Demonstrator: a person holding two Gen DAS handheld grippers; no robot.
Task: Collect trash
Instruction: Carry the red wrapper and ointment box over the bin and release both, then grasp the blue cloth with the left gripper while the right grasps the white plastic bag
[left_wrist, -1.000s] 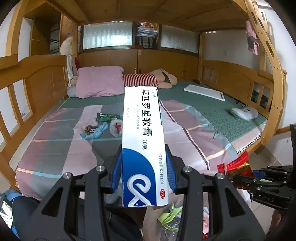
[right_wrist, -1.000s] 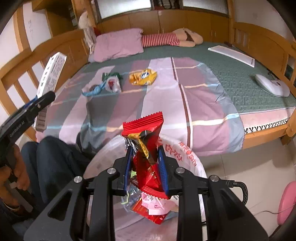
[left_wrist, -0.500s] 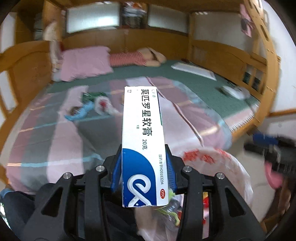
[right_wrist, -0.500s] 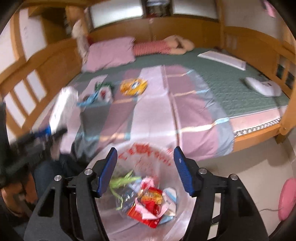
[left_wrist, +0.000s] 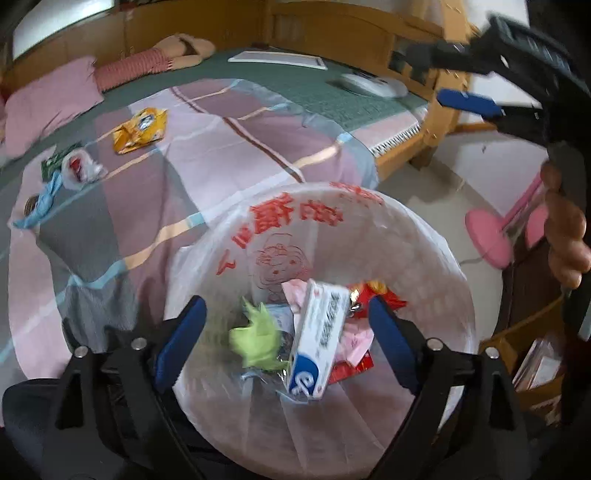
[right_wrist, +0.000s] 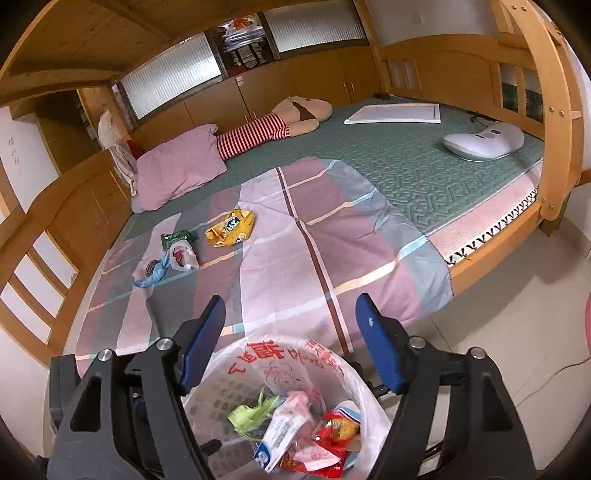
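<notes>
My left gripper (left_wrist: 286, 334) is open above the trash bin with its white bag (left_wrist: 424, 236). The white and blue ointment box (left_wrist: 319, 338) lies in the bin among a red wrapper (left_wrist: 384, 295) and green scrap (left_wrist: 255, 334). My right gripper (right_wrist: 290, 341) is open and empty, over the bin (right_wrist: 354, 373). On the bed lie a yellow snack bag (right_wrist: 231, 232), a small clear bag (right_wrist: 181, 256), a green packet (right_wrist: 177, 238) and a blue strip (right_wrist: 155, 275). The yellow bag also shows in the left wrist view (left_wrist: 140, 129).
The bed has a striped sheet (right_wrist: 314, 240), a pink pillow (right_wrist: 177, 170), a striped plush toy (right_wrist: 280, 123), a white board (right_wrist: 395, 112) and a white device (right_wrist: 484, 140). A wooden bed post (right_wrist: 554, 147) stands at the right. A pink stand (left_wrist: 491, 236) is on the floor.
My left gripper swung over the bin, opened and let go of the ointment box, which now lies in the bin. My right gripper dropped the red wrapper earlier and rose.
</notes>
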